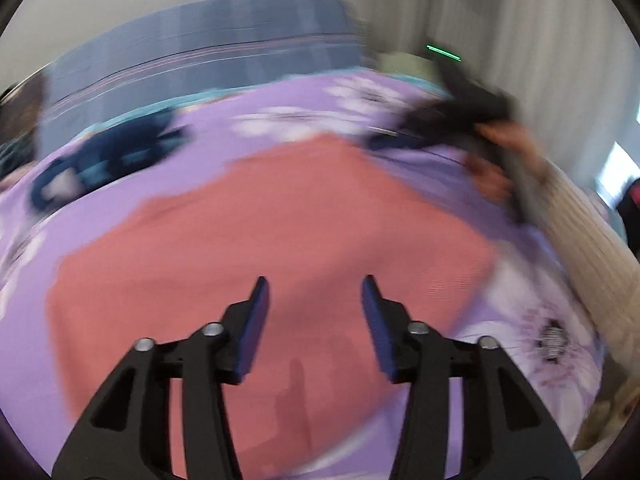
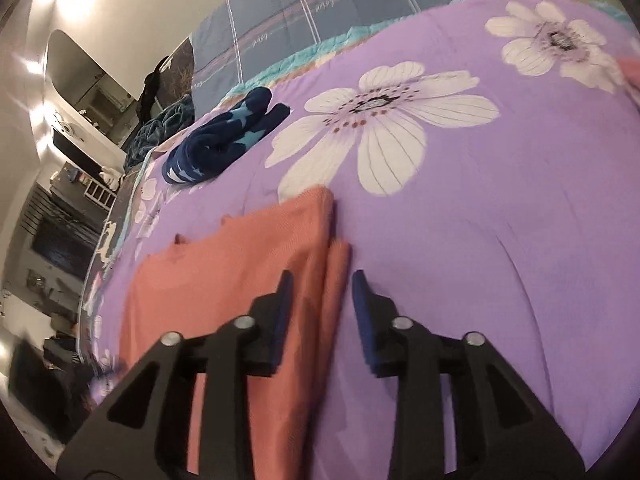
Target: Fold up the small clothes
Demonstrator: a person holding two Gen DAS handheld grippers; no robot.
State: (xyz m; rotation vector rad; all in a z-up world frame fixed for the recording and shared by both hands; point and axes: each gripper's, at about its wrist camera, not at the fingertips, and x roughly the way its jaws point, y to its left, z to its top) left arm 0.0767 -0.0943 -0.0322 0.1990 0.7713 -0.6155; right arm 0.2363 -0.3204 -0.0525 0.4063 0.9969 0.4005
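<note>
A salmon-pink garment (image 1: 256, 232) lies spread flat on a purple flowered bedspread (image 1: 304, 92). My left gripper (image 1: 316, 292) is open and empty, hovering above the garment's near part. In the right wrist view the same pink garment (image 2: 240, 264) lies with its right edge folded over into a narrow strip. My right gripper (image 2: 322, 282) is open and empty, just above that folded edge. The right gripper also shows blurred in the left wrist view (image 1: 448, 120), held in a hand beyond the garment's far right corner.
A dark blue garment with light blue stars (image 2: 224, 136) lies bunched on the bedspread (image 2: 500, 220) beyond the pink one; it also shows in the left wrist view (image 1: 104, 160). A blue checked blanket (image 2: 320, 4) lies at the far end. Room furniture stands off the bed's left side.
</note>
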